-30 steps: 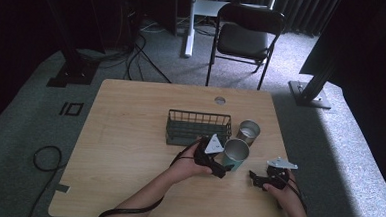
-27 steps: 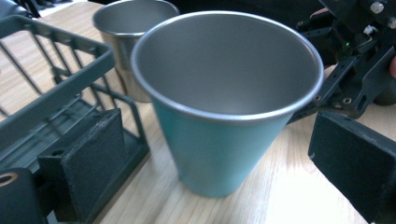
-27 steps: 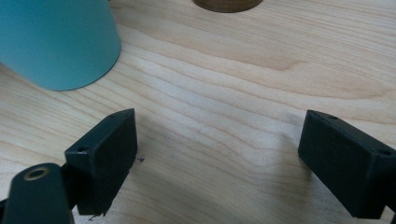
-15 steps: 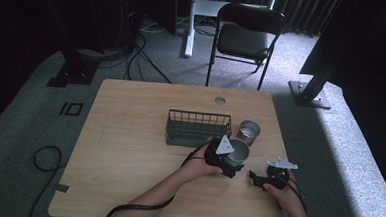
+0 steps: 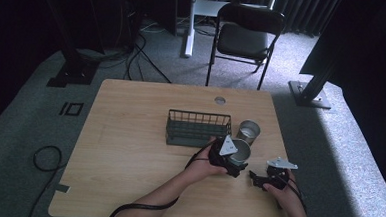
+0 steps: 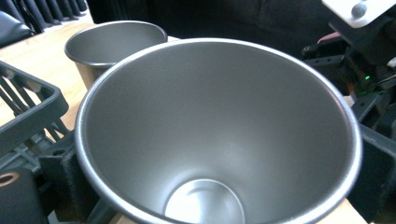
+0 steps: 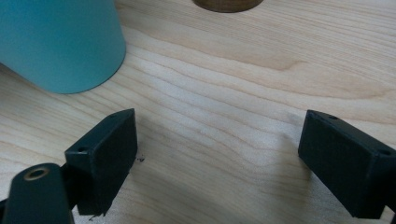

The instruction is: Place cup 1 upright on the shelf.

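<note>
Left gripper view looks straight down into a steel cup [image 6: 219, 135], its wide rim spanning the space between the two black jaws, which press against its outer wall on either side; the left gripper [image 5: 232, 163] is closed on this cup and holds it. The cup's bare, shiny bottom shows deep inside, with nothing in it. Just behind it in that view stands a second steel cup [image 6: 116, 44], also open-mouthed, and at the left edge a corner of a dark wire basket [image 6: 28, 107] comes in close to the held cup. From the high view, the held cup [image 5: 240, 150] sits at the right half of the wooden table [image 5: 128, 150], just in front of the wire basket [image 5: 198, 129] and near the second steel cup [image 5: 248, 131], which stands upright beside the basket's right end. Whether the held cup's base touches the table or is lifted clear, I cannot tell. Right gripper view shows that gripper's two black jaws spread wide with only bare wood grain between them, gripping nothing; a teal cup wall [image 7: 60, 42] stands on the table ahead to one side, and a round brown shape [image 7: 228, 3] lies at the top edge. In the high view the right gripper [image 5: 260, 179] rests low over the table near the front edge, just beside the left gripper, in the person's right hand [image 5: 284, 191].
</note>
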Tool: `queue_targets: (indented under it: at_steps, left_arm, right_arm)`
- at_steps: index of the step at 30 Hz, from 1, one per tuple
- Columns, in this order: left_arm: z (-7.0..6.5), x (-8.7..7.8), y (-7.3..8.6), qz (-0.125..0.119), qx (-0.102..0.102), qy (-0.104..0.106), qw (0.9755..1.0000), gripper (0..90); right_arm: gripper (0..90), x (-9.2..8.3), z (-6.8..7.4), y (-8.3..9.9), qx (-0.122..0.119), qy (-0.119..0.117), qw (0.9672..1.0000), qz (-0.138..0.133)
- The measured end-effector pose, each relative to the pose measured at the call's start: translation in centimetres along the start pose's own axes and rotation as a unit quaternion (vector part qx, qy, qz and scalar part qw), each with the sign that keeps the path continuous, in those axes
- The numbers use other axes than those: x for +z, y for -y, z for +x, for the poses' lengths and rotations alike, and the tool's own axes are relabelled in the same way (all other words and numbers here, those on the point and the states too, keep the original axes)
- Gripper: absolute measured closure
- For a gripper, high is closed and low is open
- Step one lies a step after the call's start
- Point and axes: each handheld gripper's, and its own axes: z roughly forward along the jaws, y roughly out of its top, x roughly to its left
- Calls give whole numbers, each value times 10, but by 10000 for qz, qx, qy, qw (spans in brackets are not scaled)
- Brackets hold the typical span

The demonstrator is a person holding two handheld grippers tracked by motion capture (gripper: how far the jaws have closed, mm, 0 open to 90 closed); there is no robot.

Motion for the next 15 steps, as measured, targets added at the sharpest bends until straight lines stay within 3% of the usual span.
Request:
queue_targets:
  at_steps: [6, 15]
  left_arm:
    - [1, 3, -1, -120, -158, -111, 9997, 128]
    - [1, -1, -1, -137, -67, -38, 9999, 133]
  right_arm:
    - [115, 0, 0, 0, 0, -1, 10000, 0]
    - [115, 0, 0, 0, 1, -1, 10000, 1]
